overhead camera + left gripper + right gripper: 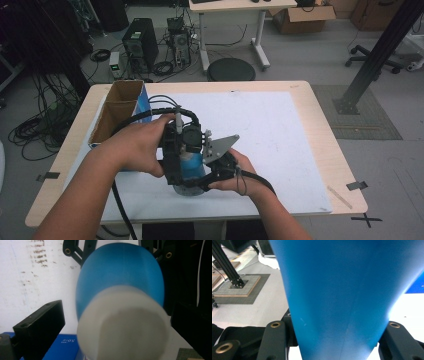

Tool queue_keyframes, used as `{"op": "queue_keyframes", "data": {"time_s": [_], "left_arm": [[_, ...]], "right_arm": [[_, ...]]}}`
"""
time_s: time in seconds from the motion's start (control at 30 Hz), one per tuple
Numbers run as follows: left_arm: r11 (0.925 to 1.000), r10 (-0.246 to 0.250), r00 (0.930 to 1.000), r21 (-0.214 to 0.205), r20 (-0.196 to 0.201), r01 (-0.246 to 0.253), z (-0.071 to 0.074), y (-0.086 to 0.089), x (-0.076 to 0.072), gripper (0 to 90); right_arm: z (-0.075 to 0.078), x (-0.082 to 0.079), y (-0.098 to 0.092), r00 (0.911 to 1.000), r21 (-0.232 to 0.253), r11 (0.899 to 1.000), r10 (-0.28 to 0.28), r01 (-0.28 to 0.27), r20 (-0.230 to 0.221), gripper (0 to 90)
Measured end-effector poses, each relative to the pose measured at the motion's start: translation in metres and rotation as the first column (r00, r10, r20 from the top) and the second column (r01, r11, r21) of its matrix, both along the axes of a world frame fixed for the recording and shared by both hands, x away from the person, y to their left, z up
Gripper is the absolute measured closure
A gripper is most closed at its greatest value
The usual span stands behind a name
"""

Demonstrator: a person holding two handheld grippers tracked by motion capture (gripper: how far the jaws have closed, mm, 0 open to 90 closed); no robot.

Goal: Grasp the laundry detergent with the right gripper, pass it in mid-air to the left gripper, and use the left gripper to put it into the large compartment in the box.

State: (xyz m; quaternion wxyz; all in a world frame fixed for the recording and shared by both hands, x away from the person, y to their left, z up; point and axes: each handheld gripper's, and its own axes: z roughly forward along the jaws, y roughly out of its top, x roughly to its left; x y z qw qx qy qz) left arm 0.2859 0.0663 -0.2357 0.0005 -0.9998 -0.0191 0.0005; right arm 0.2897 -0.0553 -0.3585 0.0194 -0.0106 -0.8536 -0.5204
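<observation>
Two grippers meet over the near middle of the white-topped desk around one blue plastic bottle with a white cap. The right gripper pinches the bottle's blue body between its jaws. The left gripper stands spread, its jaws either side of the white cap and apparently clear of it. If the left jaws close off-centre, the cap could skid or the bottle twist out of the right grip. An open cardboard box crowds the left edge; right and far side offer free room.
</observation>
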Motion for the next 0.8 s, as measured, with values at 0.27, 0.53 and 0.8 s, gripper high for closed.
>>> {"op": "queue_keyframes", "data": {"time_s": [0.27, 0.53, 0.8], "left_arm": [[1.0, 0.001, 1.0, -0.001, -0.004, -0.001, -0.0022, 0.0012, -0.0006, 0.4], [1.0, -0.002, 0.9999, -0.007, -0.011, 0.002, -0.0051, 0.0024, 0.0, 2.2], [1.0, -0.003, 0.9999, -0.01, -0.012, 0.002, -0.005, 0.0029, 0.001, 5.5]], "right_arm": [[-0.0006, -0.0002, 0.0036, 1.0, 0.007, 1.0, -0.005, 0.005, 0.002, 46.5], [-0.0034, 0.0002, 0.0061, 0.9999, 0.005, 1.0, -0.011, 0.011, 0.0, 46.5], [-0.003, -0.0011, 0.0084, 0.9998, 0.013, 1.0, -0.007, 0.007, -0.016, 46.5]]}}
